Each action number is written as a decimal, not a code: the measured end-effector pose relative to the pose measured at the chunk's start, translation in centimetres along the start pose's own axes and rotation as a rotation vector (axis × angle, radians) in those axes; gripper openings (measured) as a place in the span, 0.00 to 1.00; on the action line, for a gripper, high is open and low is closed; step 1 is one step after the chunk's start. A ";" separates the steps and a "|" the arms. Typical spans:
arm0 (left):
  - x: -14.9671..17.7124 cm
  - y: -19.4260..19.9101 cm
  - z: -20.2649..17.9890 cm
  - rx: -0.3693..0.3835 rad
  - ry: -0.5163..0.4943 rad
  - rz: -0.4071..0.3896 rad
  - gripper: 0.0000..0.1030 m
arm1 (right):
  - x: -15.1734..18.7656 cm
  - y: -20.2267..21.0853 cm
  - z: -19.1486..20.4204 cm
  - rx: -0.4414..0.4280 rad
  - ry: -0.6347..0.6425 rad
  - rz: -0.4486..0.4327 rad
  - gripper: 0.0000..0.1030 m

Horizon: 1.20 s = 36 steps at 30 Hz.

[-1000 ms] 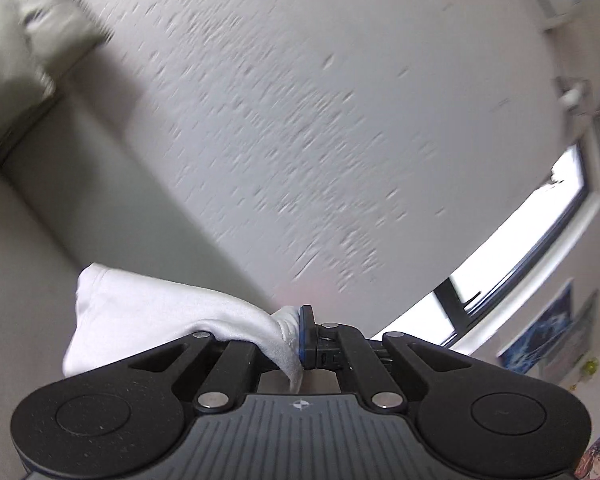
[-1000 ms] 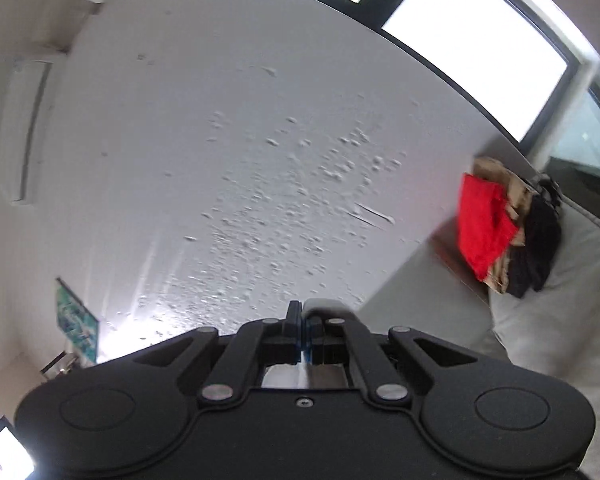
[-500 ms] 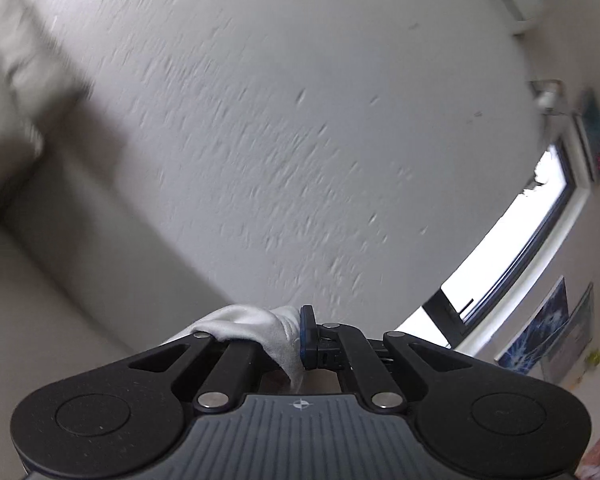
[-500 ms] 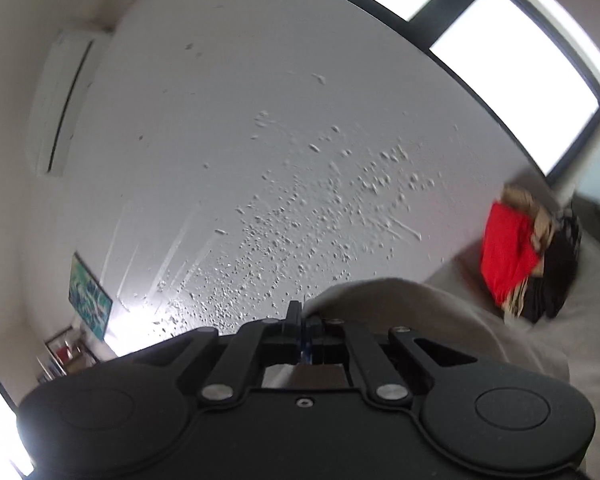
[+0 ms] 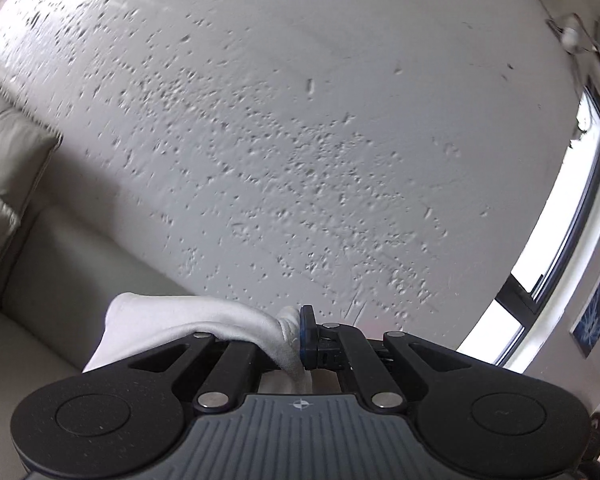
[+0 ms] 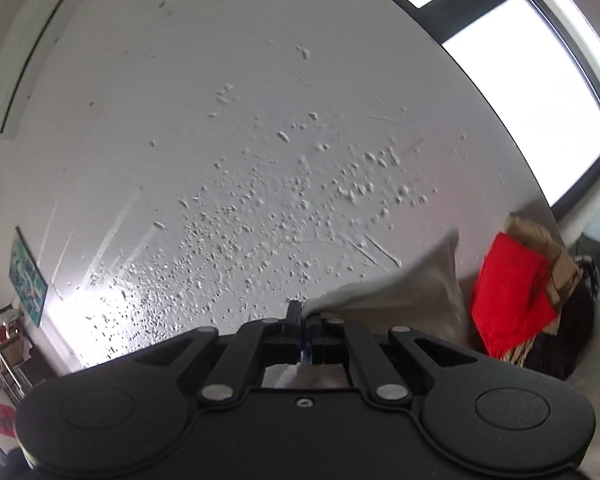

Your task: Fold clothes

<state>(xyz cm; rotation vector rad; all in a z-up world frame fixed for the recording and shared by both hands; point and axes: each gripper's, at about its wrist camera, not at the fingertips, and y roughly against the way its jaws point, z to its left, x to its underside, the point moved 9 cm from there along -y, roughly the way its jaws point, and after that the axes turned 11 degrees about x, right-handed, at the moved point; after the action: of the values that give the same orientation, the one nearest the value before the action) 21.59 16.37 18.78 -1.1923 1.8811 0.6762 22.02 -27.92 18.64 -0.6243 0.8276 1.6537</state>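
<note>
Up against the pitted white wall (image 5: 300, 140), the left tool (image 5: 300, 336) is clamped on a white garment (image 5: 188, 324) that trails off to its left. Likewise, the right tool (image 6: 302, 332) pinches pale cloth (image 6: 412, 292) fanning rightward toward a red garment (image 6: 508, 292) on the clothes pile.

home living rm: grey sofa (image 5: 60, 264), wall ac unit (image 6: 24, 60), big window (image 6: 540, 80), clothes pile (image 6: 516, 292).
</note>
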 end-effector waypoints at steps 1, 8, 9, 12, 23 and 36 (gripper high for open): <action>0.9 0.0 0.3 0.001 -0.002 0.005 0.00 | 0.3 0.2 -0.3 -0.001 0.010 -0.002 0.02; 12.5 -0.2 7.6 -0.101 0.058 0.129 0.00 | 10.6 -1.6 -8.7 0.105 -0.035 0.172 0.02; 14.5 0.0 9.2 -0.127 0.083 0.154 0.00 | 12.5 -2.0 -10.1 0.128 -0.041 0.208 0.02; 20.5 0.6 13.6 -0.204 0.166 0.232 0.00 | 18.6 -2.7 -14.0 0.205 -0.066 0.326 0.02; 32.8 4.8 20.1 -0.408 0.273 0.434 0.00 | 30.6 -1.0 -19.9 0.401 -0.022 0.562 0.02; 31.8 9.8 16.9 -0.447 0.130 0.505 0.00 | 30.6 3.4 -18.7 0.445 0.038 0.599 0.02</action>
<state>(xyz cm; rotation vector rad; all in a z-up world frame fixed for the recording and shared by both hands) 10.65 17.94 -16.84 -1.0387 2.2391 1.3791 11.24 -24.75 -15.62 -0.0894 1.4573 1.8907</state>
